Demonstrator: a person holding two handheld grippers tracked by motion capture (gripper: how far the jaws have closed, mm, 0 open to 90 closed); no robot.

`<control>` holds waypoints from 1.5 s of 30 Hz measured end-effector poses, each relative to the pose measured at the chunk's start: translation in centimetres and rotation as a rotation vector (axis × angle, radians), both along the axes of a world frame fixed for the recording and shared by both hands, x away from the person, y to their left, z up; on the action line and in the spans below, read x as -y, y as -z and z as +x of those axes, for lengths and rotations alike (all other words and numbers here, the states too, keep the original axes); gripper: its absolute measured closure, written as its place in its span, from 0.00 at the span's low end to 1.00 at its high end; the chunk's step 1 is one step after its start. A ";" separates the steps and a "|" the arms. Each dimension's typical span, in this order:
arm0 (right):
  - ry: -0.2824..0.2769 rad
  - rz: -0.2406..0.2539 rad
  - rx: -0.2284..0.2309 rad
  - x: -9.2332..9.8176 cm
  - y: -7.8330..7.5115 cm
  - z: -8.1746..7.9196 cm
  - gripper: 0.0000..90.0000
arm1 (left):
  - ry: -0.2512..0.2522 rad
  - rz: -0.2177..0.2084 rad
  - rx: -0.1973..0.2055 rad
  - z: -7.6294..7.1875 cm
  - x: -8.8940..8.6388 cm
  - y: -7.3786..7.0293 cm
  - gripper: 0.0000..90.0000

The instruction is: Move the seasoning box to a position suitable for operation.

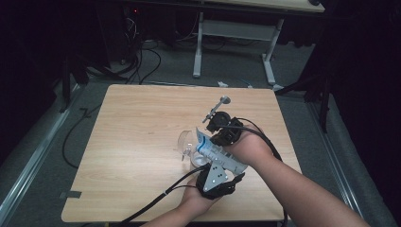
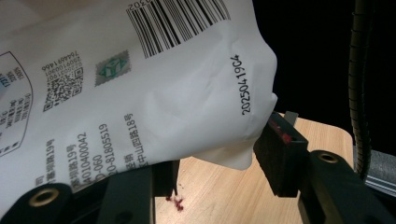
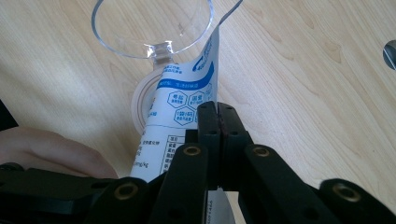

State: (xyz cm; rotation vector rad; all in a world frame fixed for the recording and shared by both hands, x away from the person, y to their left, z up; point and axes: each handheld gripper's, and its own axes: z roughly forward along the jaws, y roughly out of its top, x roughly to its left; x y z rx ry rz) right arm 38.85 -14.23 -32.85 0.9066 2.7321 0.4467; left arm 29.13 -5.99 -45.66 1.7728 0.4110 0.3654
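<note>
High view: one pouch, one cup.

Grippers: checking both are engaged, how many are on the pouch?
2: the left gripper holds the pouch at its near end, the right gripper pinches its edge.

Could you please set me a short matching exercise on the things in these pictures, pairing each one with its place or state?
Things:
1. white pouch
2. clear funnel
3. right gripper
4. wooden table

Places or states:
A. stands near the pouch's top edge
B. jaws pressed shut on the pouch
C. bears a barcode and a printed date
D. carries everything else

Pairs: 1-C, 2-A, 3-B, 4-D
</note>
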 end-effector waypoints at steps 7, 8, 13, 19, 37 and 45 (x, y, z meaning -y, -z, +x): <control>0.002 0.002 -0.002 0.0 0.1 -0.1 1.00 | 0.001 -0.001 -0.001 0.0 0.0 0.0 0.59; 0.004 0.000 -0.002 0.0 0.0 -0.1 1.00 | 0.000 0.000 0.000 0.0 0.0 0.0 0.59; 0.003 0.002 -0.002 -0.1 0.1 -0.1 1.00 | 0.000 -0.002 -0.001 0.0 0.0 0.0 0.59; 0.003 -0.002 -0.003 -0.1 0.1 0.0 1.00 | -0.001 -0.004 -0.004 0.0 0.0 0.0 0.59; -0.002 -0.002 0.001 0.0 0.2 -0.1 1.00 | 0.002 0.002 0.001 -0.1 0.0 0.2 0.59; 0.003 0.006 -0.006 0.1 0.5 -0.4 1.00 | 0.010 0.014 0.011 -0.4 -0.1 0.8 0.59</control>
